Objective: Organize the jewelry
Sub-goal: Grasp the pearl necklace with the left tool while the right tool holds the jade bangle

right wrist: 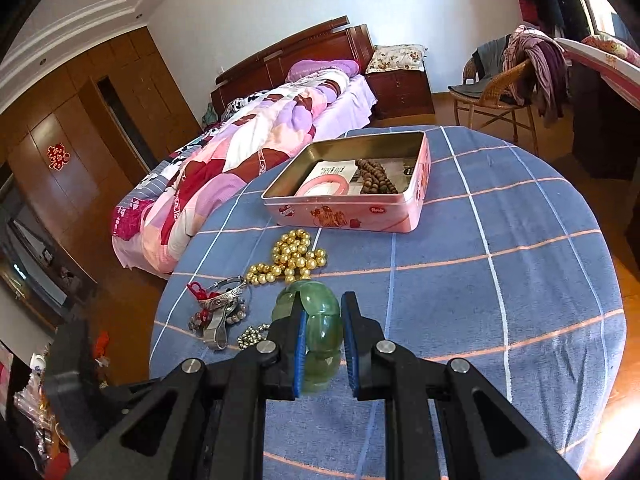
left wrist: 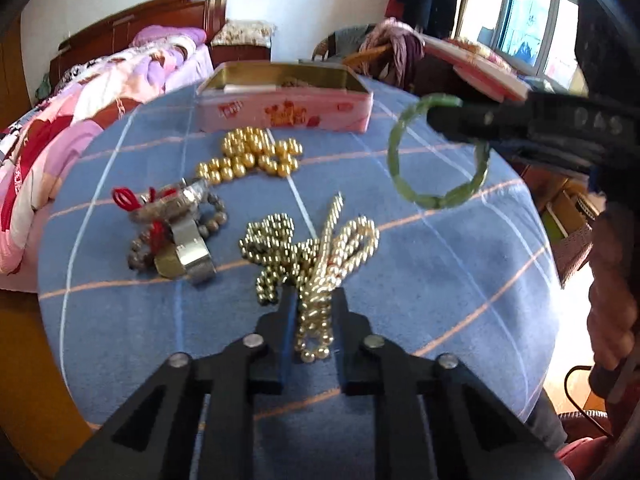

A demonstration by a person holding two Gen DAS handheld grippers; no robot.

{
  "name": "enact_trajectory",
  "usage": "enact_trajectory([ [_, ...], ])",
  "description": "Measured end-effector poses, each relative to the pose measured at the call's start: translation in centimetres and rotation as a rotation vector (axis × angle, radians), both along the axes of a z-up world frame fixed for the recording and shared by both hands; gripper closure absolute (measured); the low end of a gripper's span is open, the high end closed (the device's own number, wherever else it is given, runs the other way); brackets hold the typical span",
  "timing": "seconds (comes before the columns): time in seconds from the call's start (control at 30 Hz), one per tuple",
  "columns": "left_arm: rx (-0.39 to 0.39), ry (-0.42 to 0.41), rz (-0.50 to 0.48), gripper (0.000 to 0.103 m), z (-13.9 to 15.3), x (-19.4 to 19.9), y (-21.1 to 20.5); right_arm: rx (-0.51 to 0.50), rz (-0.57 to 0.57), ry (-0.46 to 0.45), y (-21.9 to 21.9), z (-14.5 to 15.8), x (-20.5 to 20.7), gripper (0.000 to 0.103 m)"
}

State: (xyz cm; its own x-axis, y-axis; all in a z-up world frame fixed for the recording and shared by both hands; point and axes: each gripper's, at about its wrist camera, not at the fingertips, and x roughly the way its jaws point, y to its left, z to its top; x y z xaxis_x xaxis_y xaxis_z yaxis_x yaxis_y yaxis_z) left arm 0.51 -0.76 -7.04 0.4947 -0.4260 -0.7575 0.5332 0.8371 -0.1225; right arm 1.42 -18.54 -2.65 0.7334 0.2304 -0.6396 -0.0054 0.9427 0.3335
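My left gripper (left wrist: 315,298) is shut on a bunch of small gold bead necklace (left wrist: 320,240), whose loops lie on the blue checked tablecloth (left wrist: 440,264). My right gripper (right wrist: 322,306) is shut on a green jade bangle (right wrist: 322,320); the left wrist view shows that bangle (left wrist: 396,168) held above the cloth, right of the pink tin (left wrist: 286,110). The open tin (right wrist: 352,212) holds a brown bead bracelet (right wrist: 374,178) and a pink bangle (right wrist: 324,190). A string of larger gold pearls (right wrist: 294,258) lies in front of the tin.
A silver bangle with red thread and brown beads (left wrist: 172,220) lies left of the gold necklace. The round table's edge curves close on both sides. A bed (right wrist: 248,140) stands to the left, and a wicker chair (right wrist: 496,96) with clothes stands beyond the table.
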Motion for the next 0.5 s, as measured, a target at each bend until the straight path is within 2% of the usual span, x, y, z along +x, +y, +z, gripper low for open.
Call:
enact_trajectory([
  [0.07,-0.019,-0.029,-0.010,0.096,0.8,-0.3,0.3,0.010,-0.006,0.003,-0.2,-0.1,0.0,0.087],
  [0.2,-0.084,-0.089,-0.032,0.096,2.8,-0.6,1.1,0.019,-0.023,0.004,-0.8,-0.1,-0.1,0.087],
  [0.27,-0.087,-0.088,-0.016,0.096,2.9,-0.2,1.2,0.028,-0.028,0.006,-1.0,-0.2,0.0,0.087],
  [0.37,-0.099,-0.035,-0.026,0.095,2.2,0.6,1.1,0.039,-0.029,0.015,-1.1,-0.4,0.1,0.087],
  [0.43,-0.102,0.012,-0.022,0.080,1.7,1.0,1.2,0.034,-0.026,0.016,-0.9,-0.4,0.1,0.087],
  [0.47,-0.099,0.023,-0.013,0.056,1.5,1.1,1.2,0.035,-0.023,0.016,-0.9,-0.3,0.1,0.087],
  [0.5,-0.096,0.020,0.002,0.042,1.3,1.0,1.3,0.037,-0.021,0.016,-0.9,-0.4,0.1,0.087],
])
